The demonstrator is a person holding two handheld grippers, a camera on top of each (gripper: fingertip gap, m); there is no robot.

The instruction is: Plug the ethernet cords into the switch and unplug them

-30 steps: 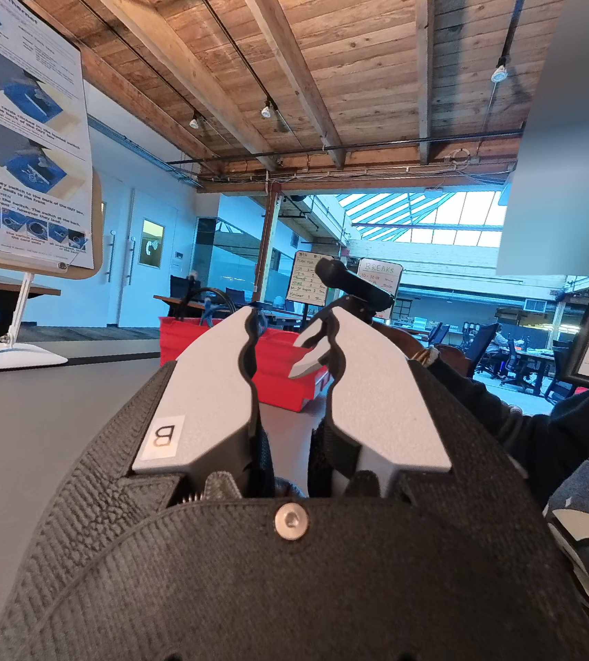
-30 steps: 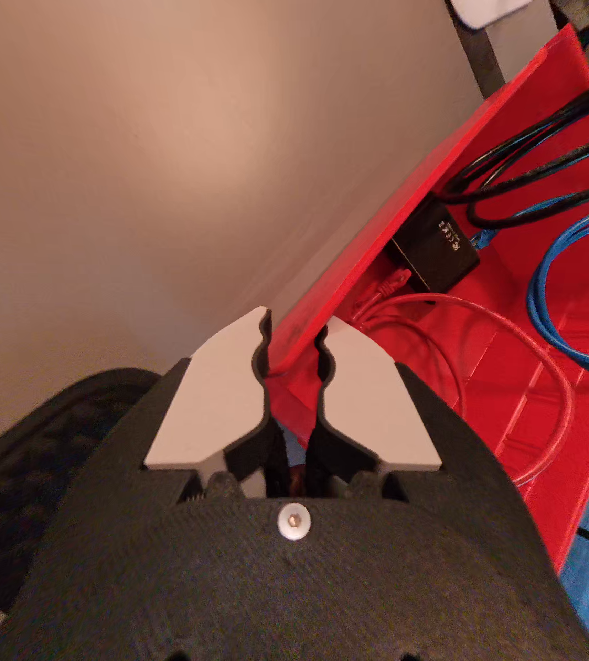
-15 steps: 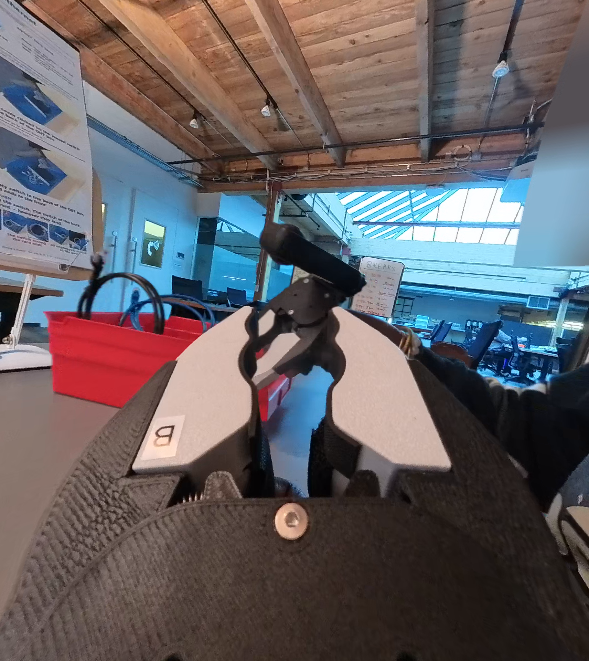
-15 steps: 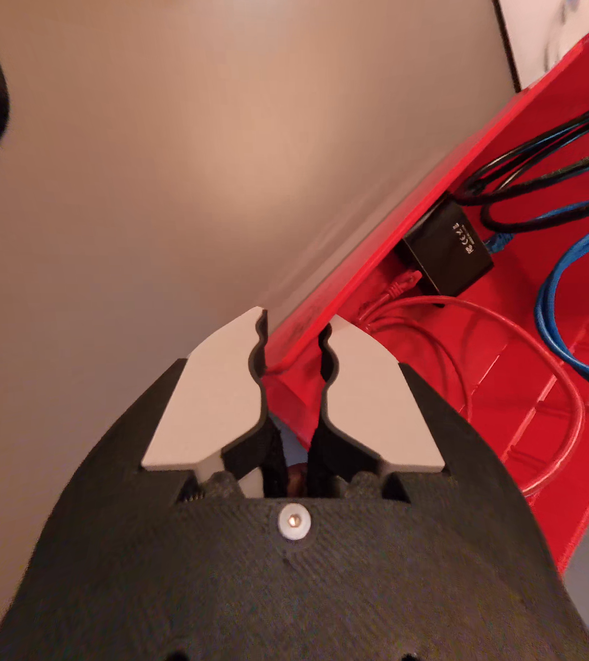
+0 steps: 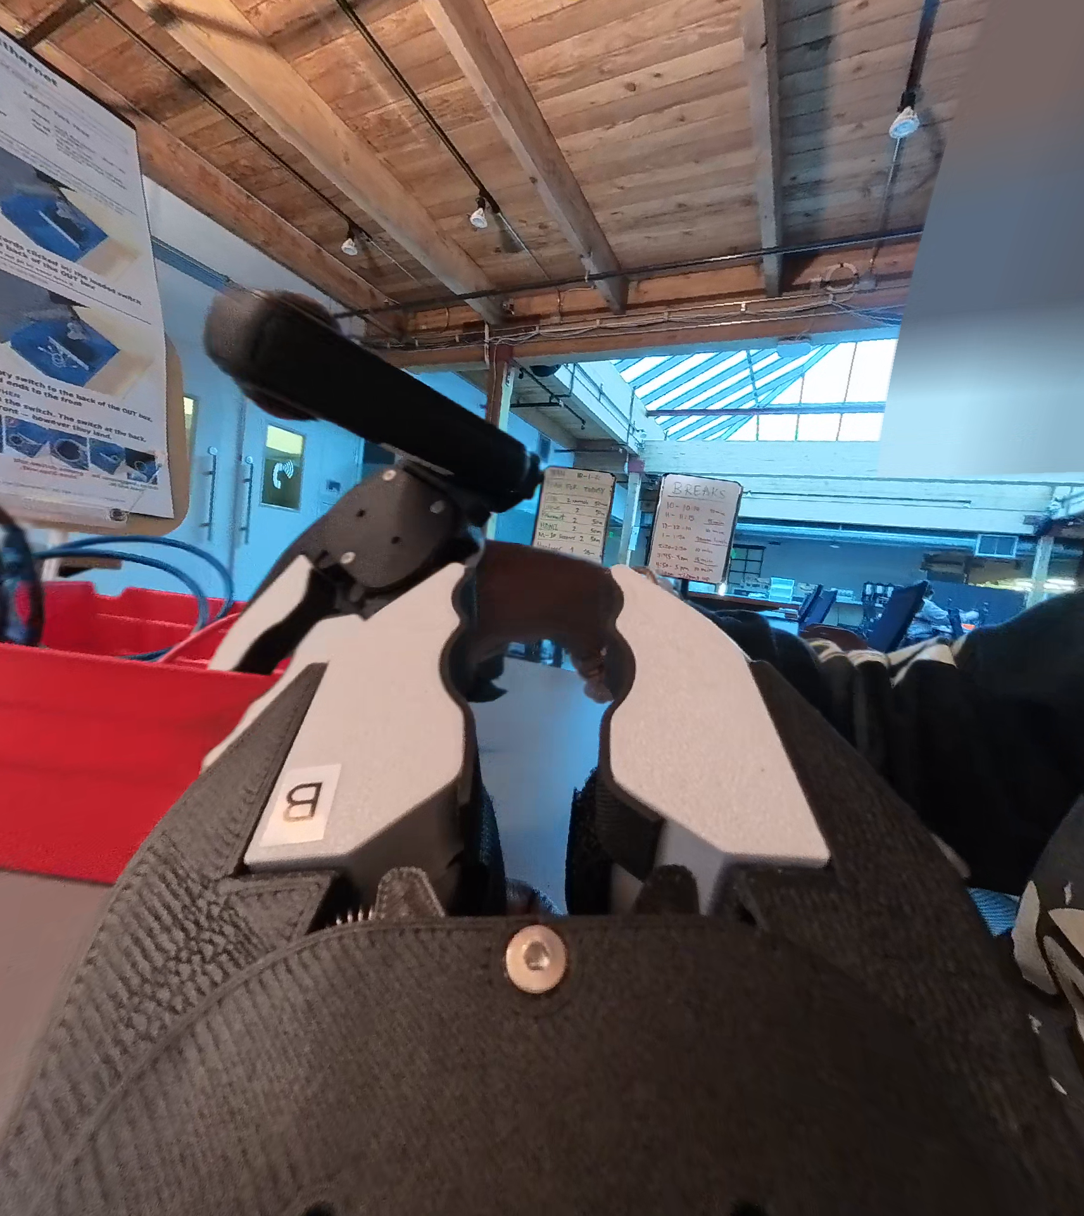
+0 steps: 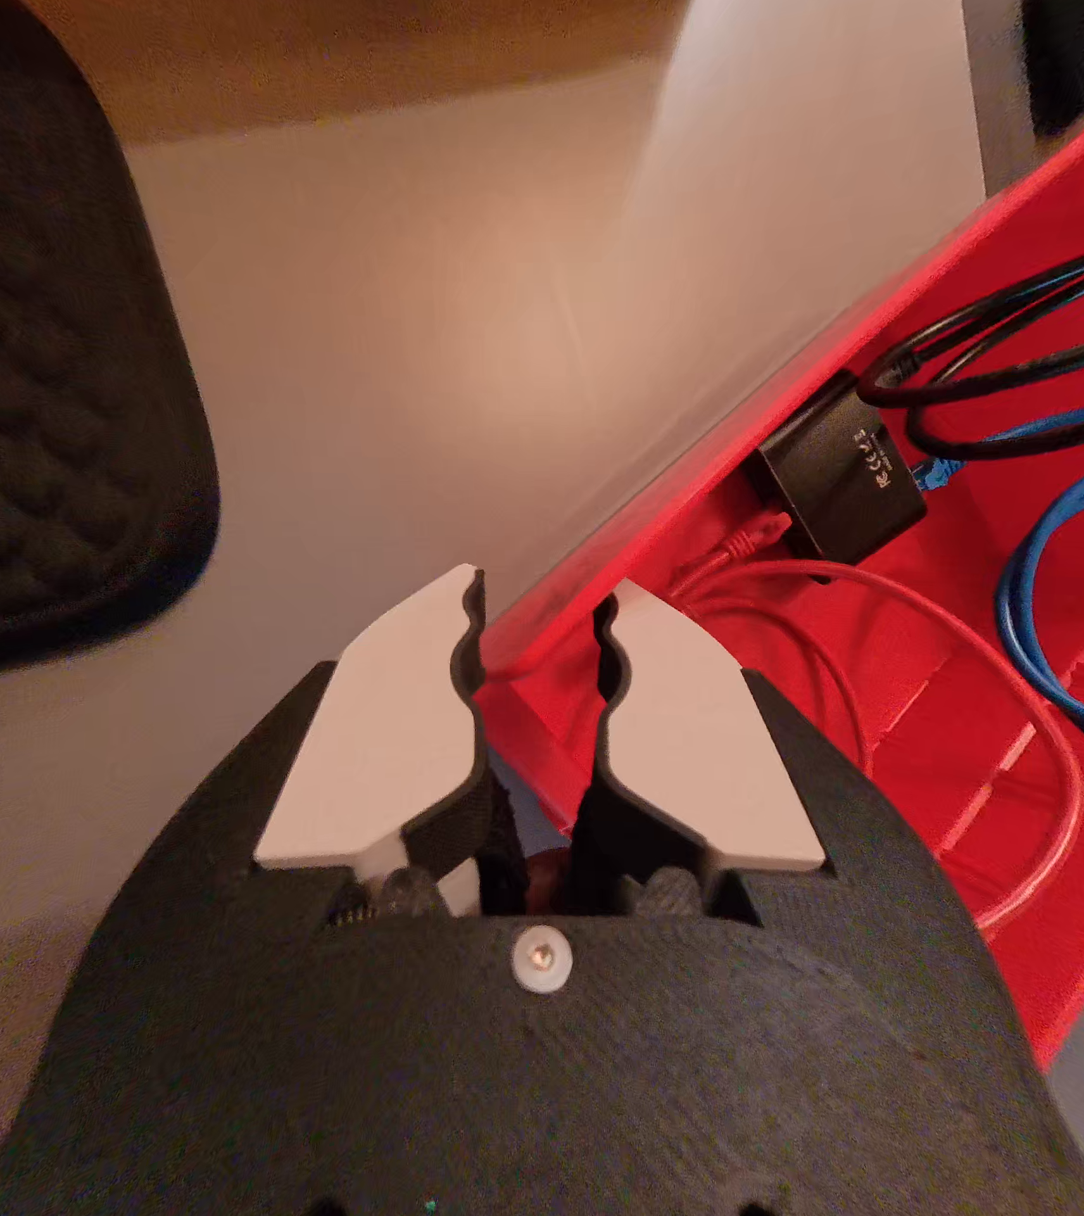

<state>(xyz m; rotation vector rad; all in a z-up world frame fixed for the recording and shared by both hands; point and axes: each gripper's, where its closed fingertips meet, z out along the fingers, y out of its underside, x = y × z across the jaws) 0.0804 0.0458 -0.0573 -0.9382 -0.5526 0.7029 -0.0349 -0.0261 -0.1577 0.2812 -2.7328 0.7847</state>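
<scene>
Now the red bin's [image 6: 592, 632] corner rim is clamped by the right gripper [image 6: 536, 618]; the left gripper [image 5: 536, 632] is held apart, empty. The switch [image 6: 842, 480] sits inside, cords attached; the bin is best dragged level, slowly.

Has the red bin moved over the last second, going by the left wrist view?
Cannot tell. The red bin now sits farther left, under the instruction poster, but that camera itself swung.

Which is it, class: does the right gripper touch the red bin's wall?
Touching. The right wrist view shows the right gripper straddling the red bin wall, both fingers pressed against it.
</scene>
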